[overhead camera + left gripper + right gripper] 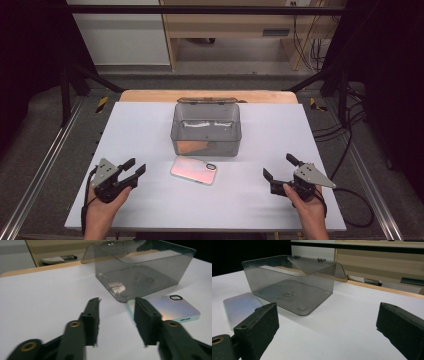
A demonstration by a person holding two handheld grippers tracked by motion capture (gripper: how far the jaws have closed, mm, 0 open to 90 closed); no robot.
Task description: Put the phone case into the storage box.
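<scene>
A smoky transparent plastic box [206, 129] with its hinged lid folded back stands at the middle of the white table [150, 125]. Just in front of it lies a phone [193, 170] face down, in an iridescent pink case with a camera ring. My left gripper [135, 169] rests at the front left, open, jaws aimed toward the phone [172, 307] and the box [140, 277], nothing between them. My right gripper [280, 167] sits at the front right, wide open and empty, facing the box [292, 287] and the phone [239, 306].
The table's front edge runs just under both hands. Metal rails [45, 165] flank the table. Beyond the far wooden edge [150, 95] are a floor, furniture and cables [350, 130]. Bare tabletop lies to either side of the box.
</scene>
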